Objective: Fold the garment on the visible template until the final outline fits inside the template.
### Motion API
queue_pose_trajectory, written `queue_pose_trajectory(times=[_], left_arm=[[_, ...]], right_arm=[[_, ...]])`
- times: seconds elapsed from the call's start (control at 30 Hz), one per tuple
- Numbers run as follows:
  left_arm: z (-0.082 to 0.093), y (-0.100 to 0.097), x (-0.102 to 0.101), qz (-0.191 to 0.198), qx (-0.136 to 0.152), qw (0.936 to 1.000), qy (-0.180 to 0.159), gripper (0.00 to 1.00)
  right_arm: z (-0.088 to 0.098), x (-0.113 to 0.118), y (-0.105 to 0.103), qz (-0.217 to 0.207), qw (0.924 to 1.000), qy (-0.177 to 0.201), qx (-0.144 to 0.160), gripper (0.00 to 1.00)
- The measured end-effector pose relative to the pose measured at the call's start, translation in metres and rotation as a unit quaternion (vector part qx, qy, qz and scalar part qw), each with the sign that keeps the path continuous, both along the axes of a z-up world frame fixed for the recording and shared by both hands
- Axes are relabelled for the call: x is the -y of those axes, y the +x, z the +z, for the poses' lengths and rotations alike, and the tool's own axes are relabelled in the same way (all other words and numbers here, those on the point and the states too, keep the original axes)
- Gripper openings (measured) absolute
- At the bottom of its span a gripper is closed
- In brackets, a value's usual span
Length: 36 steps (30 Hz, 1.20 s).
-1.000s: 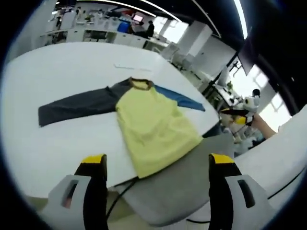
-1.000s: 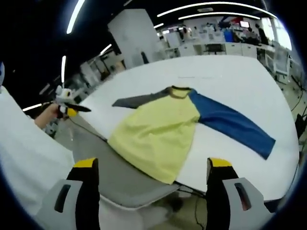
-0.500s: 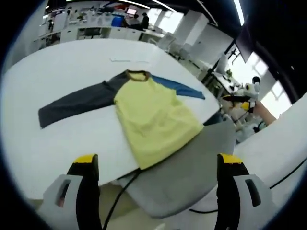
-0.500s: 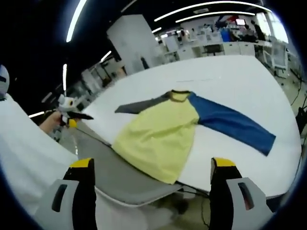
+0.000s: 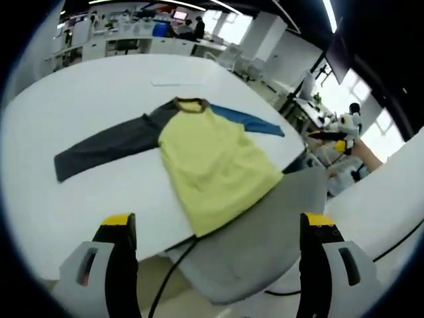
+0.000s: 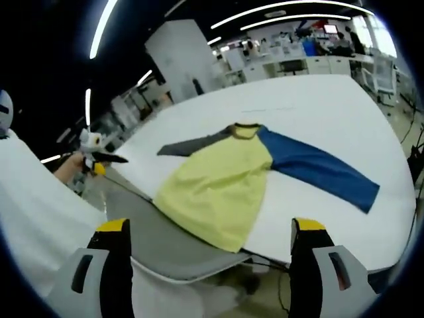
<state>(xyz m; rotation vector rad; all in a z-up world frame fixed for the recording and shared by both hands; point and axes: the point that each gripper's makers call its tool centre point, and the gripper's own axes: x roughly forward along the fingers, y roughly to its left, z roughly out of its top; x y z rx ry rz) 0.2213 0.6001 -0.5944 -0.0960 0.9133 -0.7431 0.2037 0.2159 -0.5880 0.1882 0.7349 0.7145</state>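
Note:
A long-sleeved shirt lies flat on the white table (image 5: pixel 79 86), collar away from me. Its yellow body (image 5: pixel 212 165) has a dark grey sleeve (image 5: pixel 106 146) spread to one side and a blue sleeve (image 5: pixel 248 121) to the other. The right gripper view shows the same yellow body (image 6: pixel 218 185), blue sleeve (image 6: pixel 324 169) and grey sleeve (image 6: pixel 189 142). My left gripper (image 5: pixel 218 222) is held back from the table edge, open with nothing between its jaws. My right gripper (image 6: pixel 210 226) is likewise open and short of the shirt. Each gripper appears small in the other's view (image 5: pixel 338 132) (image 6: pixel 93 156).
A grey chair back (image 5: pixel 265 232) (image 6: pixel 165 232) stands between me and the table edge, under the shirt's hem. A thin pale mark (image 5: pixel 175 84) lies on the table beyond the collar. White clothing (image 6: pixel 40 218) fills one side. Desks and people are far behind.
Both grippers' jaws stand a little wider apart than a second ago. The views have shifted slightly. The shirt has not moved.

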Motion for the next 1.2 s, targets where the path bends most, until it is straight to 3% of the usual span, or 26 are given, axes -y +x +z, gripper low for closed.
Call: queue_pose_trajectory(times=[0.6, 1.2], left_arm=[[-0.003, 0.004, 0.003, 0.01, -0.002, 0.9999, 0.001, 0.99], [-0.01, 0.009, 0.019, 0.015, -0.002, 0.9999, 0.0, 0.99]], right_arm=[[-0.008, -0.001, 0.005, 0.007, 0.9999, 0.0, -0.011, 1.0], [-0.025, 0.024, 0.024, -0.007, 0.9996, 0.003, -0.027, 0.99]])
